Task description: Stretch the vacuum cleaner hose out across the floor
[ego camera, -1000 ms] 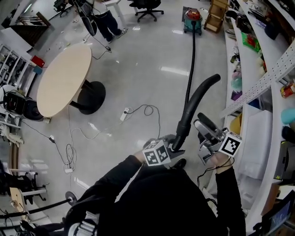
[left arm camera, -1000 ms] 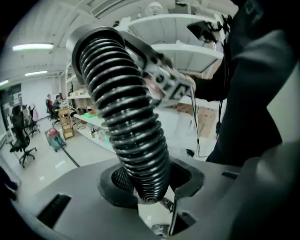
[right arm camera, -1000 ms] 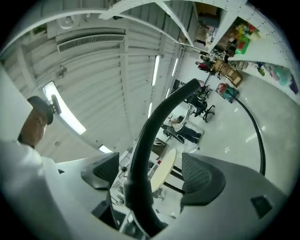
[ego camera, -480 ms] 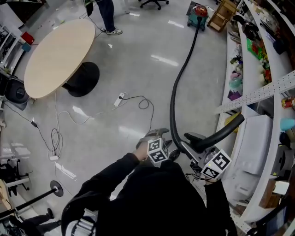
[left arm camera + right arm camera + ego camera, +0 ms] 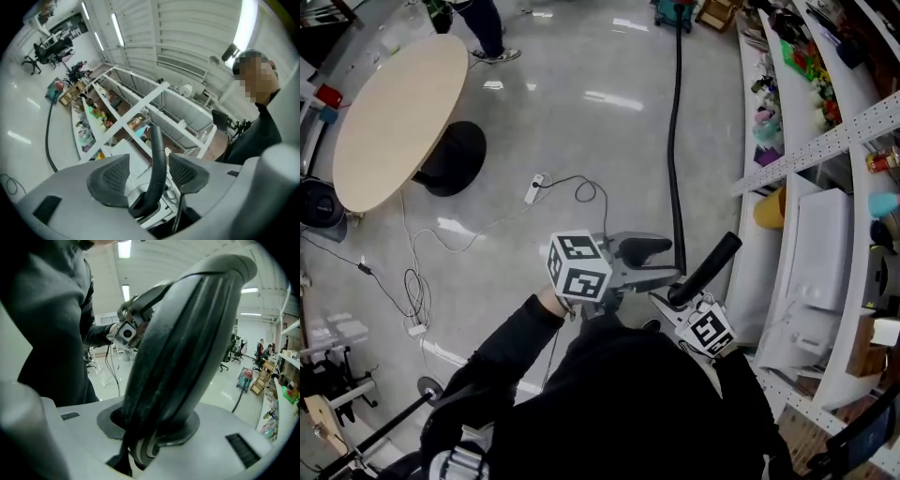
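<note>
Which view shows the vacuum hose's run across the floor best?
Head view: the hose runs up the floor nearly whole. Left gripper view catches one curve; right gripper view is filled by its end.

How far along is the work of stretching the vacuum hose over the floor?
Mostly done: the hose runs nearly straight from the vacuum cleaner across the floor. In hand: the right gripper has just closed on its stiff end; the left gripper has just opened, off it. Left: lay that end down.
</note>
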`<state>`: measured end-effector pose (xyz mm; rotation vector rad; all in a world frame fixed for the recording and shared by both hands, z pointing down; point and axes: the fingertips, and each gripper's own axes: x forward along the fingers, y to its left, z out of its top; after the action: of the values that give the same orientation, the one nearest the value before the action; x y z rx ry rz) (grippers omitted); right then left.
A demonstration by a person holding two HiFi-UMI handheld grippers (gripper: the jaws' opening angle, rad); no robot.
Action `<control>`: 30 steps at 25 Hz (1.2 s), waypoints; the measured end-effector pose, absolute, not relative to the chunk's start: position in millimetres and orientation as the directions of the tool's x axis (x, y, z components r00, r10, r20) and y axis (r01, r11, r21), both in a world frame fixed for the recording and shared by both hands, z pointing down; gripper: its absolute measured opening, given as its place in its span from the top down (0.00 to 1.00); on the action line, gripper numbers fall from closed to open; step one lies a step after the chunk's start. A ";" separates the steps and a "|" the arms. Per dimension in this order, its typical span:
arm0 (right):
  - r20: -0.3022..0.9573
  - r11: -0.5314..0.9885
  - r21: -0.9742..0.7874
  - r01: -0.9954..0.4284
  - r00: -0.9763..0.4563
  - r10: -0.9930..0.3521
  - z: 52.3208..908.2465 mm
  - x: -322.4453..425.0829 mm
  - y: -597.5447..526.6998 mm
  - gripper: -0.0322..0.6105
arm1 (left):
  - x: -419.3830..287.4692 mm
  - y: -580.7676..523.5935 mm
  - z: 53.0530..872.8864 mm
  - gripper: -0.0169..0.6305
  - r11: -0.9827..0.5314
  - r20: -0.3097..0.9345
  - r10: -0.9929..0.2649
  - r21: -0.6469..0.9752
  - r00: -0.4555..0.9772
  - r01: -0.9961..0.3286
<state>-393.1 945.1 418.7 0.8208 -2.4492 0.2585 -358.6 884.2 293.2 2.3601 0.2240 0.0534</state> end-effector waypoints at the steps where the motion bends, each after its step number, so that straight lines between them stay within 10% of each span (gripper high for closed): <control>1: 0.550 0.801 0.006 -0.598 -0.668 -0.502 419.4 -392.8 950.9 0.75 | -345.4 894.5 293.2 0.56 -0.723 0.010 0.206 0.676 0.979 0.145; 9: 0.572 0.872 0.097 -0.480 -0.690 -0.443 427.9 -381.8 1022.2 0.75 | -288.1 989.4 278.3 0.53 -0.719 0.063 0.365 0.652 0.929 0.239; 13: 0.618 0.806 0.189 -0.561 -0.570 -0.542 459.2 -350.0 1050.5 0.74 | -260.2 1048.3 297.3 0.71 -0.821 0.253 0.351 0.546 0.902 0.166; 16: 0.658 0.655 0.334 -0.678 -0.330 -0.676 491.1 -298.6 1062.3 0.41 | -249.0 1079.4 333.2 0.73 -0.910 0.429 0.216 0.413 0.877 0.022; 18: 0.659 0.603 0.323 -0.729 -0.285 -0.696 503.2 -275.7 1088.6 0.37 | -246.9 1100.0 352.7 0.73 -0.935 0.487 0.131 0.349 0.864 -0.055; 24: 0.625 0.428 -0.172 -0.887 -0.434 -0.649 543.5 -232.8 1178.9 0.37 | -262.3 1161.6 436.2 0.73 -0.967 0.676 0.058 0.222 0.735 -0.128; 30: 0.303 0.356 -0.647 -0.674 -0.656 -0.692 447.5 -246.2 1184.5 0.55 | -304.2 1202.7 508.4 0.73 -0.975 0.777 0.072 0.188 0.626 -0.122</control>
<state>-246.2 1184.5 447.5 1.3125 -2.6053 1.2254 -304.2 1202.7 508.4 2.6264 -0.0407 1.2690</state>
